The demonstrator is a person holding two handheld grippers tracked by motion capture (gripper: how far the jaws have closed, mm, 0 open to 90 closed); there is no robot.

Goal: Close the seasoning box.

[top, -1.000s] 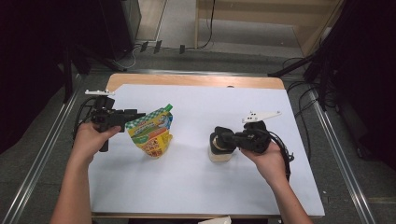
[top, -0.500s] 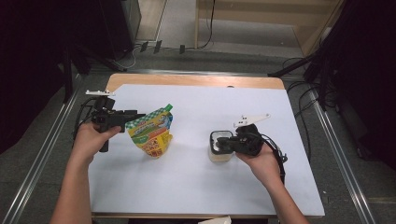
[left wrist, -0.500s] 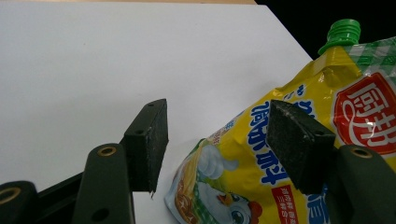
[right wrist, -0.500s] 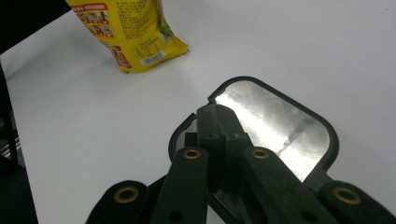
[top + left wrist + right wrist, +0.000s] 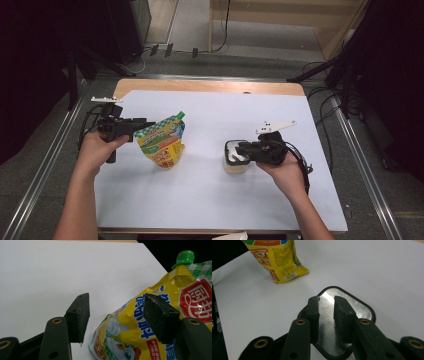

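The white table [image 5: 200, 200] is taking up most of the high view, its near edge cut off by the person's forearms coming in from below. On its left half the yellow spout pouch [image 5: 162, 142] is standing tilted, its green cap [image 5: 184, 258] uppermost; in the left gripper view the pouch's right and lower parts are running out of frame, and one pad is covering part of its print. The left gripper [image 5: 139, 127] is reaching the pouch's upper edge from the side, its jaws standing well apart — one pad is lying against the pouch's front face, the other is hanging clear over bare table, so nothing is being clamped. To the right, well apart from the pouch, the foil-lidded cup [image 5: 352, 307] is sitting on the table; its body is mostly hidden under the right gripper [image 5: 239, 152]. That gripper's jaws have just been opening, now showing a narrow gap above the shiny lid, holding nothing — whether the pads are touching the foil is hard to tell.
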